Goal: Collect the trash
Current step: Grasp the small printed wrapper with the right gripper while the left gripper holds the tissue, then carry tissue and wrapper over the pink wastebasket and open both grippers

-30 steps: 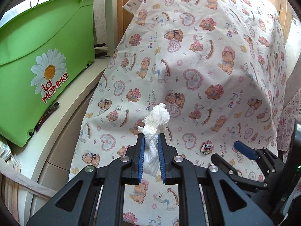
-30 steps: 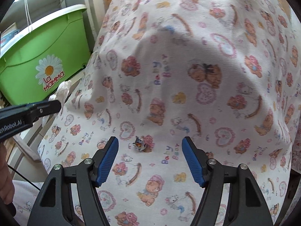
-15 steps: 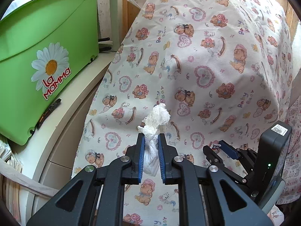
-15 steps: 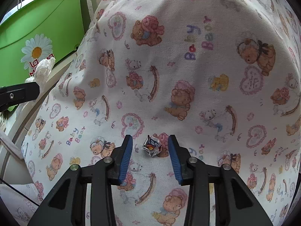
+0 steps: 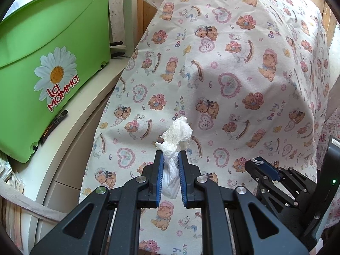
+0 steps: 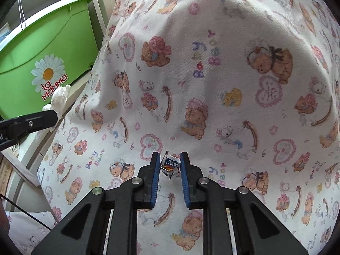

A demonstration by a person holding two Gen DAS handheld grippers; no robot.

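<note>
My left gripper [image 5: 170, 159] is shut on a crumpled white tissue [image 5: 177, 137], held above the bear-print cloth [image 5: 233, 63]. The tissue also shows in the right wrist view [image 6: 60, 98], at the tip of the left gripper [image 6: 53, 114]. My right gripper [image 6: 170, 159] is shut on a small crumpled wrapper [image 6: 170, 166] with blue and white print, right at the cloth's surface. In the left wrist view the right gripper [image 5: 258, 164] sits low at the right with the wrapper [image 5: 258, 160] at its tip.
A green bin [image 5: 42, 63] with a daisy and "La Mamma" label stands on a white cabinet top [image 5: 80, 106] to the left; it also shows in the right wrist view [image 6: 42, 53]. The patterned cloth [image 6: 212, 85] drapes over a rounded bulk. Wooden boards [image 5: 146, 4] rise behind.
My right gripper has moved in on the wrapper and closed from wide open to shut on it. My left gripper has kept hold of the tissue and barely moved.
</note>
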